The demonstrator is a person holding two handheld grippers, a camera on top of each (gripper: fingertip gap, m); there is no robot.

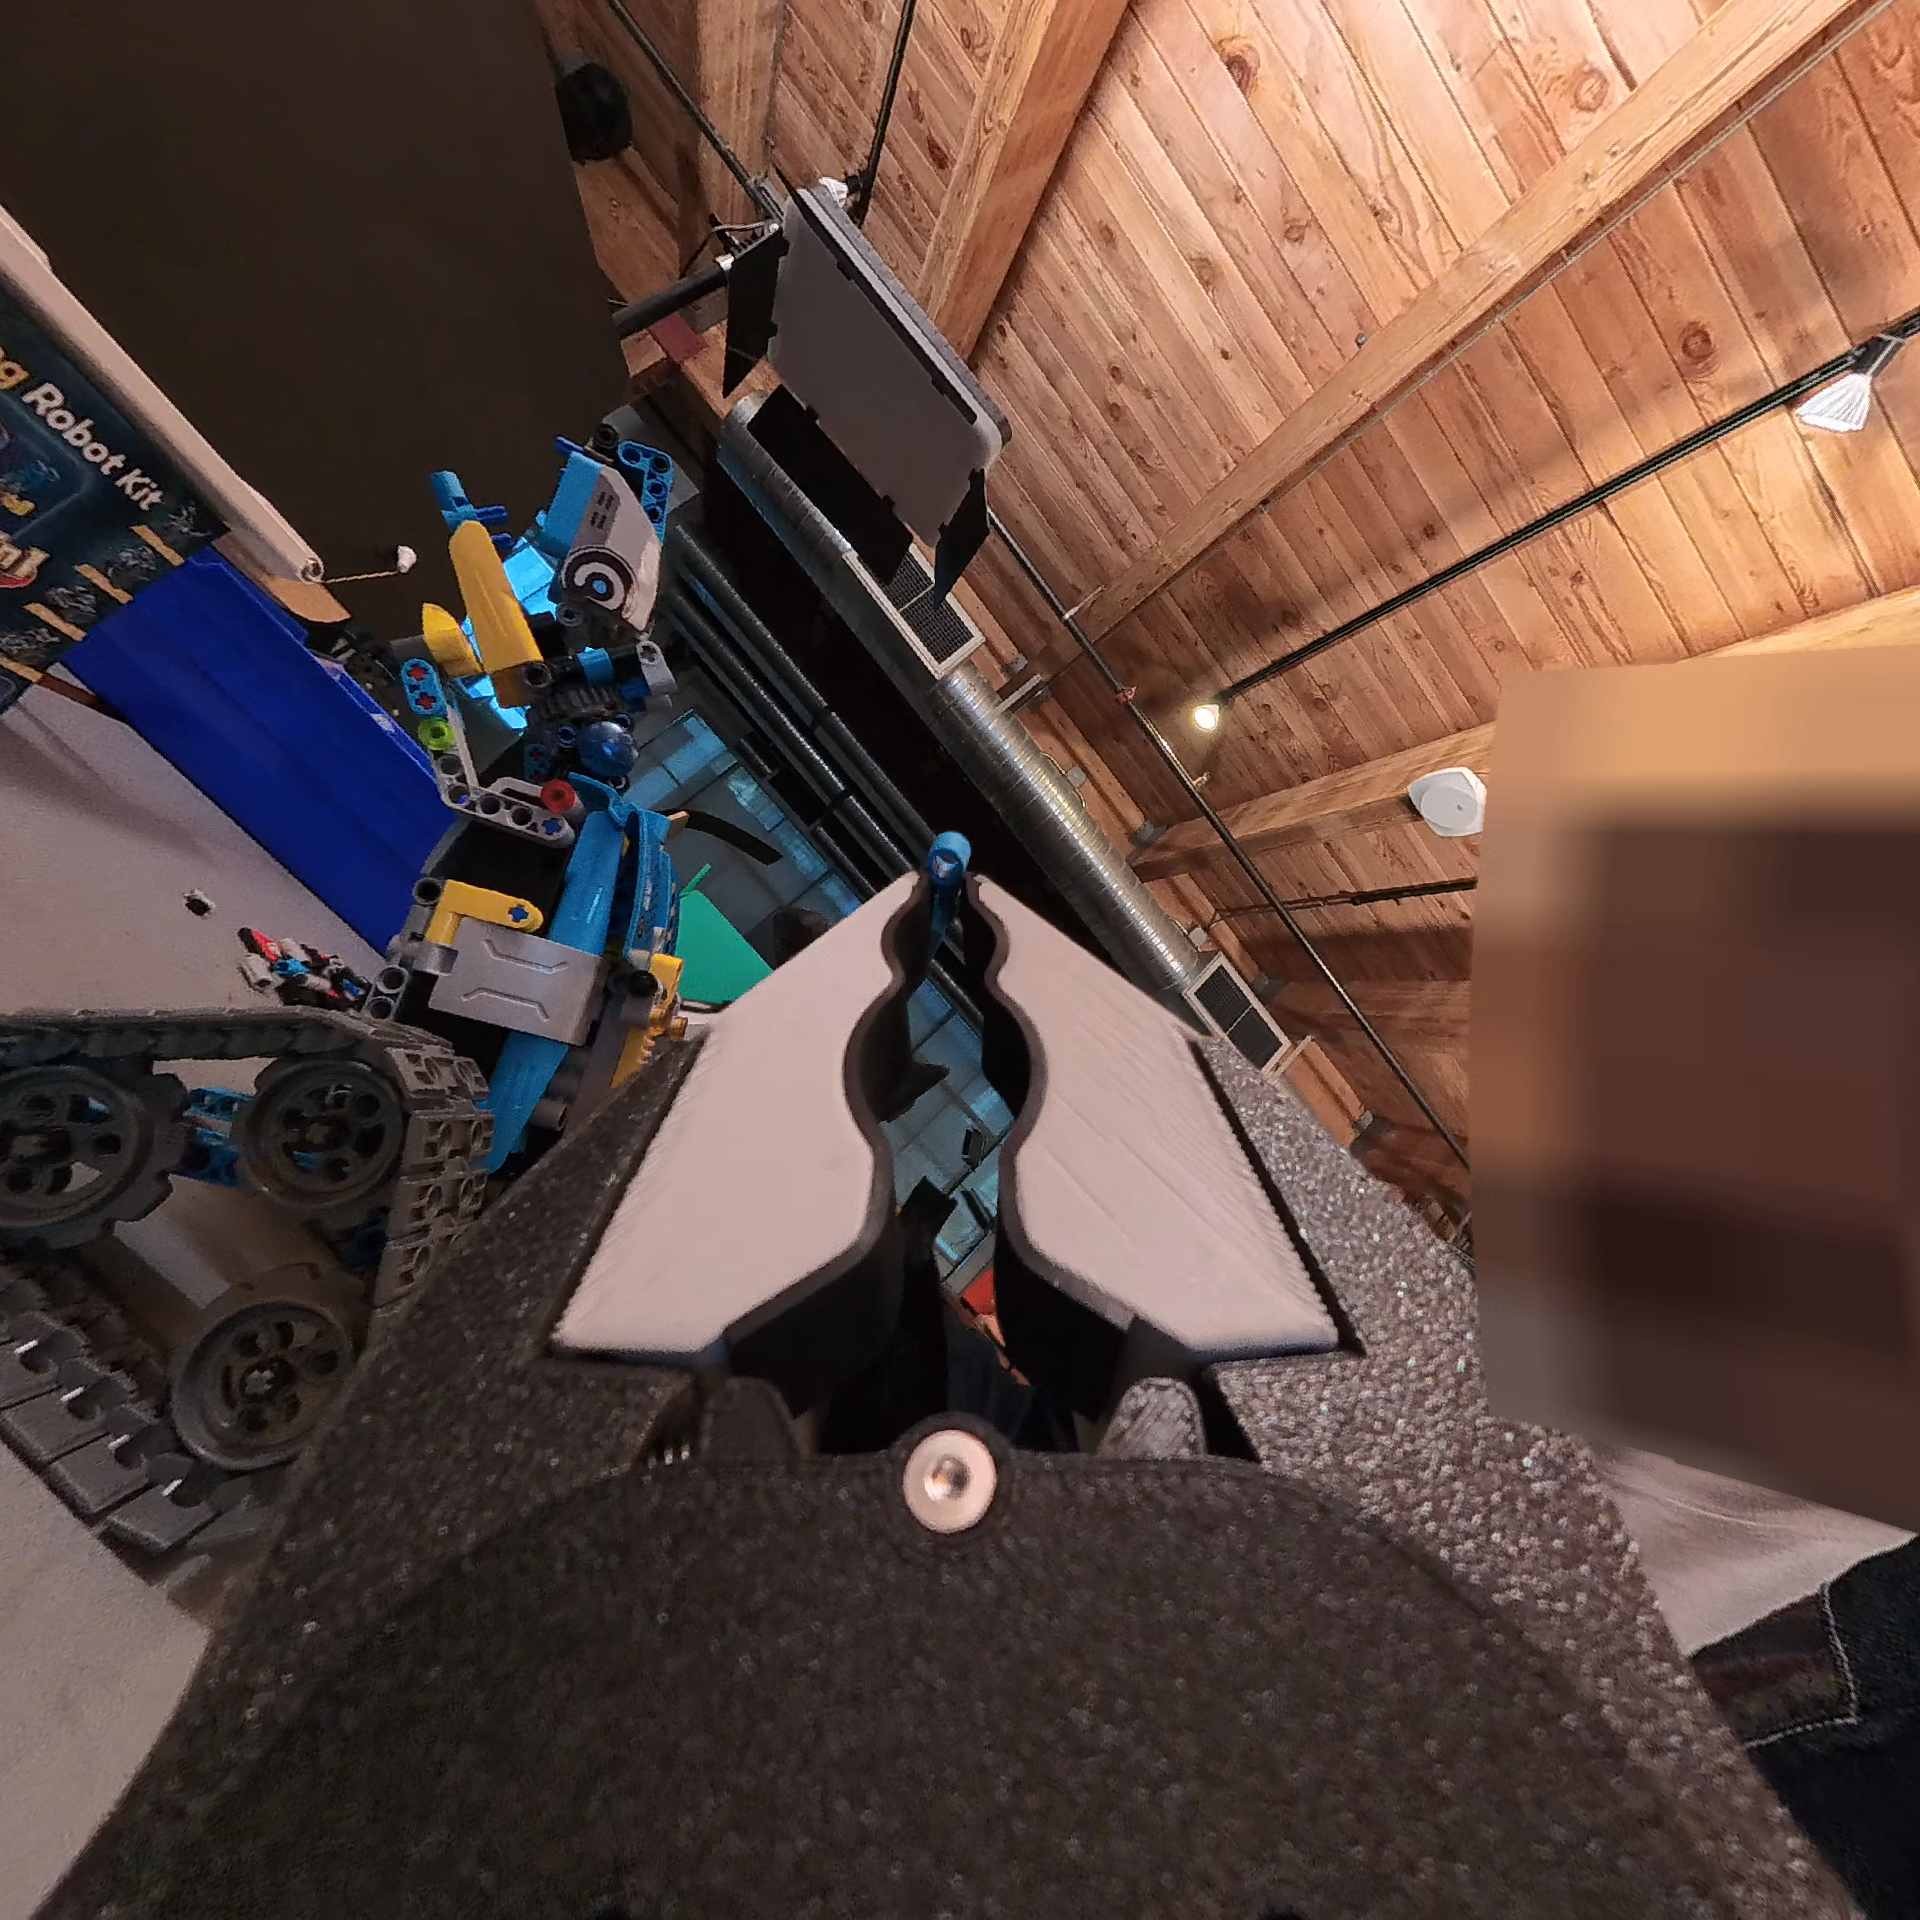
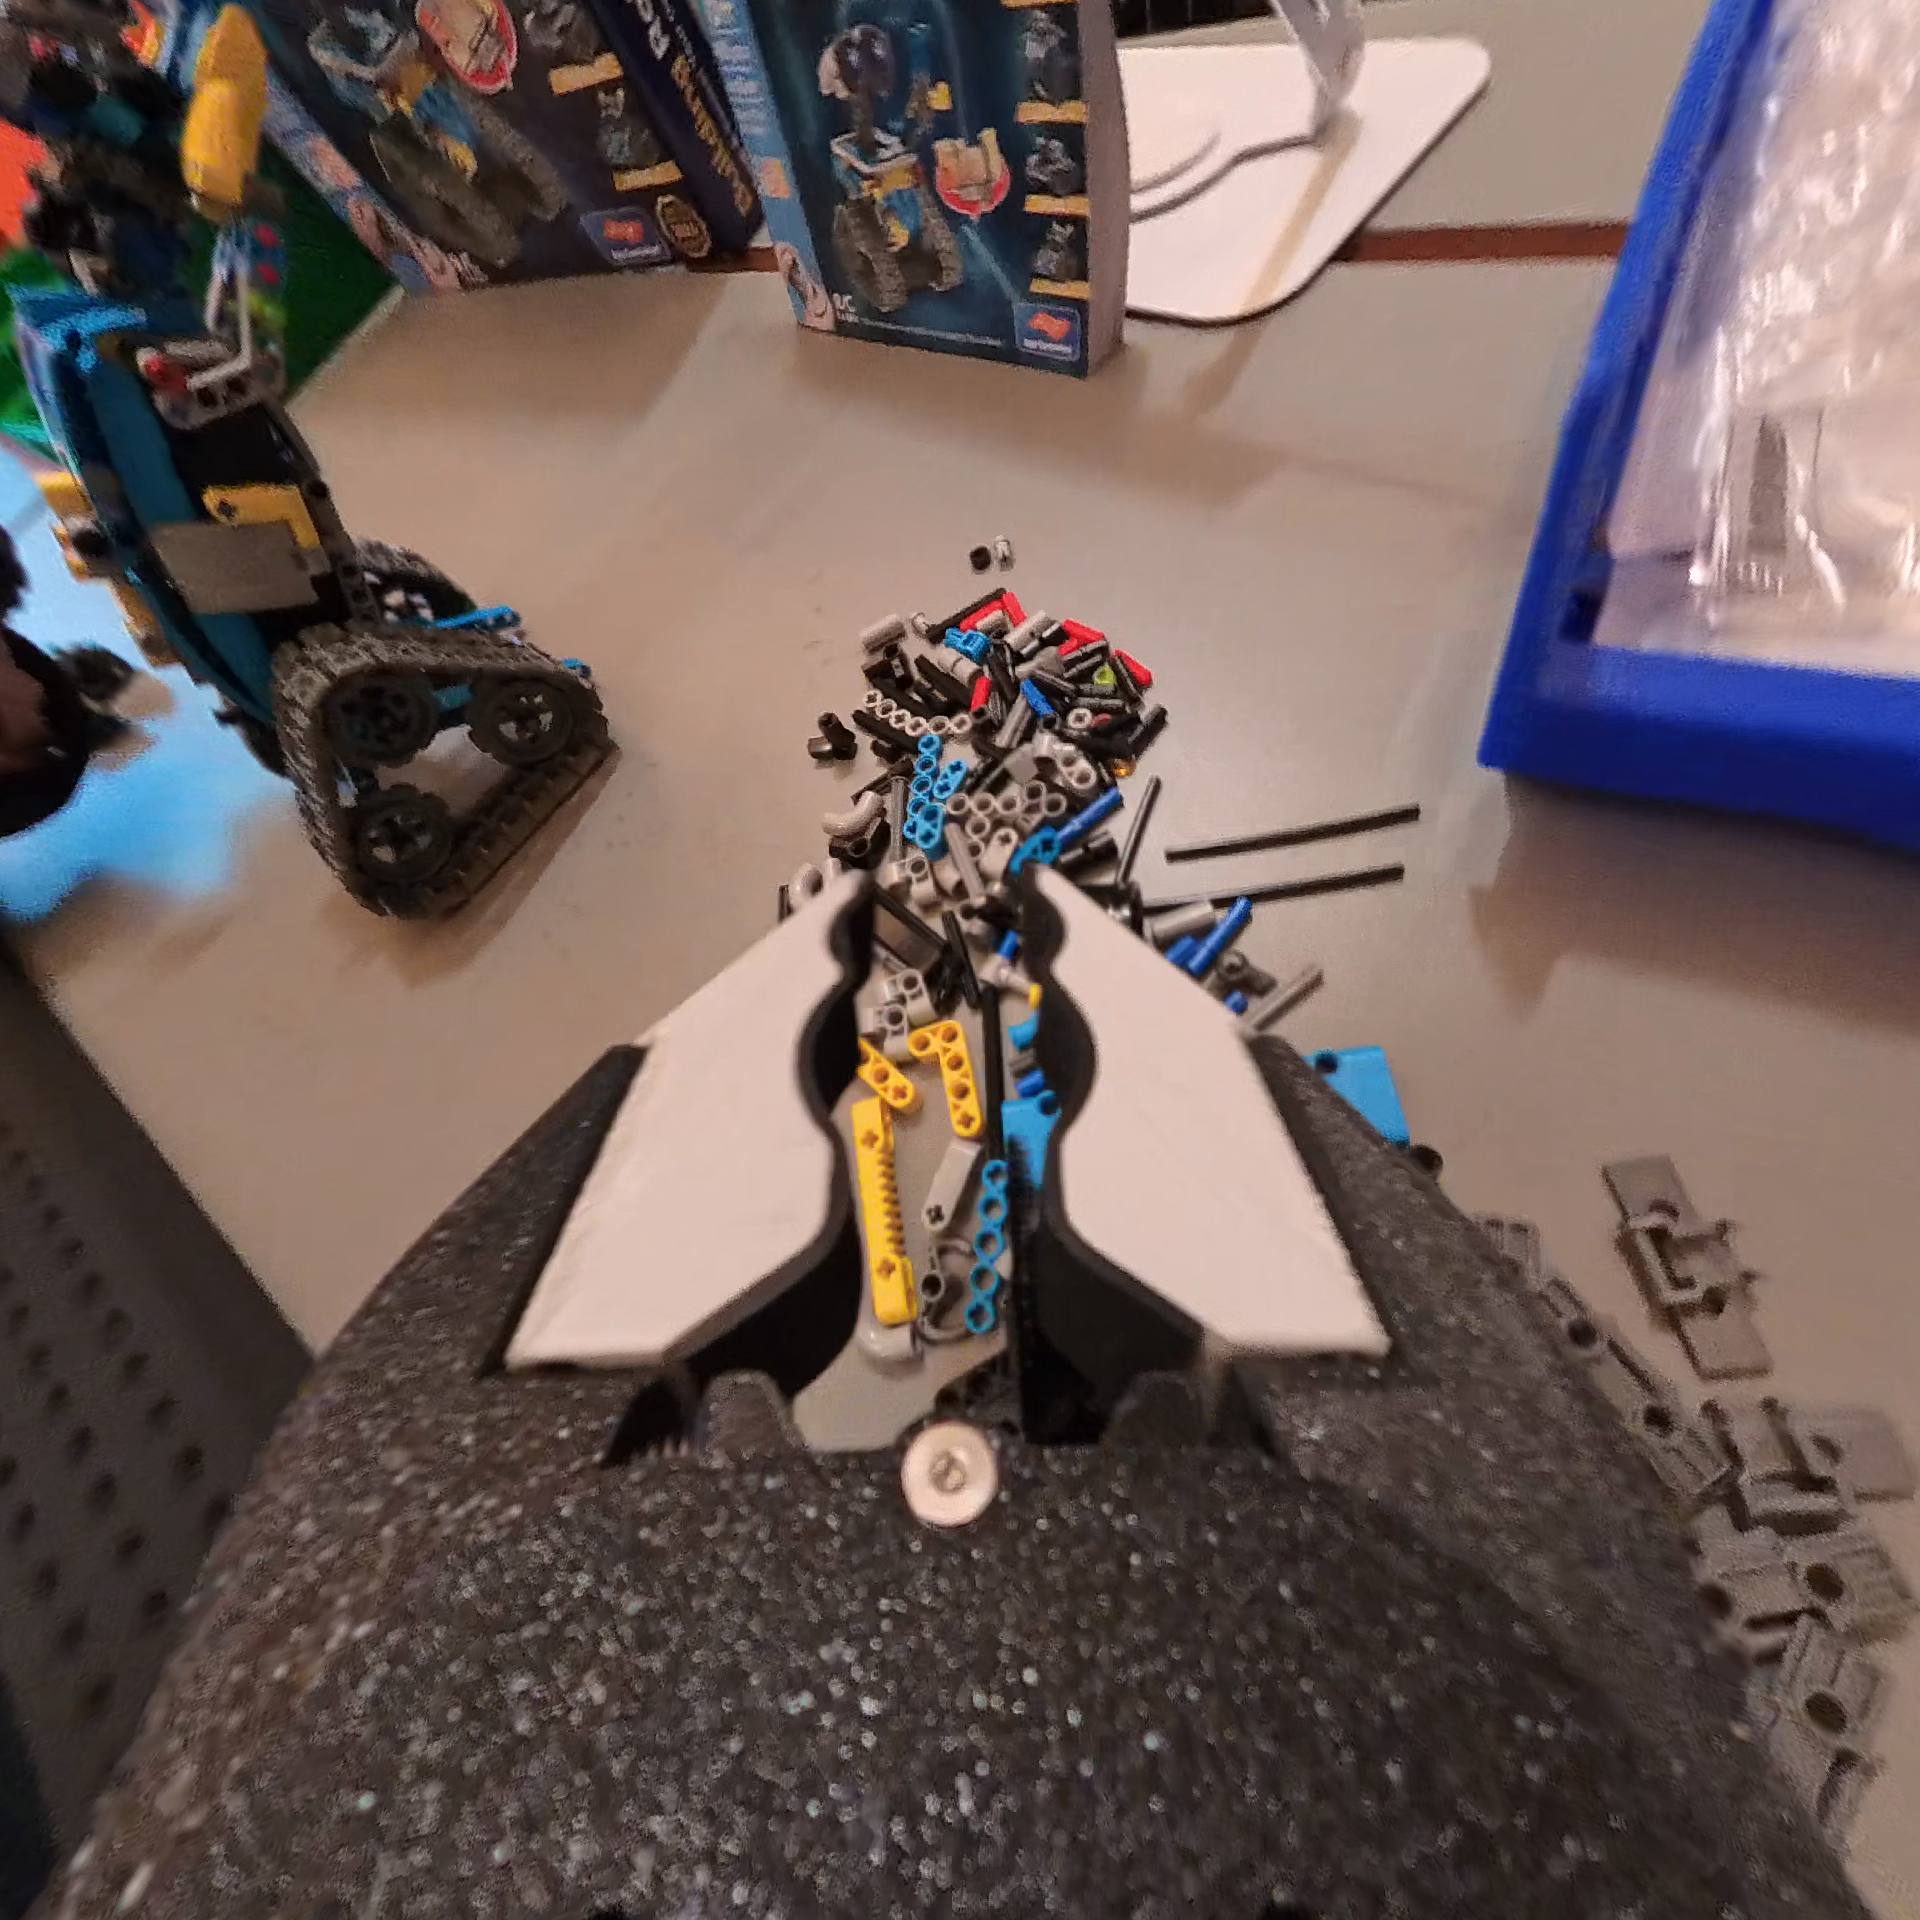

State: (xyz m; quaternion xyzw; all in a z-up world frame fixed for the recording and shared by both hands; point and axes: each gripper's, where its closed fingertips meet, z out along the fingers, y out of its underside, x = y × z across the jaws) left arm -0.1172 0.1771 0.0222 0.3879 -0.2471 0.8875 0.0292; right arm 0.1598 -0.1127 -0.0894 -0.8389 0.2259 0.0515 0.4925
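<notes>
My left gripper [image 1: 945,883] points up toward the wooden ceiling and is shut on a thin blue building part [image 1: 943,868], whose end sticks out past the fingertips. A blue, yellow and grey tracked robot model [image 1: 520,831] stands to its left on the grey table; it also shows in the right wrist view [image 2: 343,665]. My right gripper [image 2: 951,883] is open and empty, and hovers over a pile of small building parts [image 2: 1008,748]. Yellow and blue beams [image 2: 914,1143] show on the table between its fingers.
A blue bin [image 2: 1714,520] with clear plastic bags stands at the right. Kit boxes [image 2: 935,187] stand at the back, with a white stand base [image 2: 1299,156] beyond. Grey track links [image 2: 1714,1403] and black axles [image 2: 1288,831] lie right of the pile. A light panel [image 1: 883,343] hangs overhead. There is about 40 cm between the tips of the two grippers. My right gripper is the nearer one to the white stand base [image 2: 1299,156]: about 35 cm, against 55 cm.
</notes>
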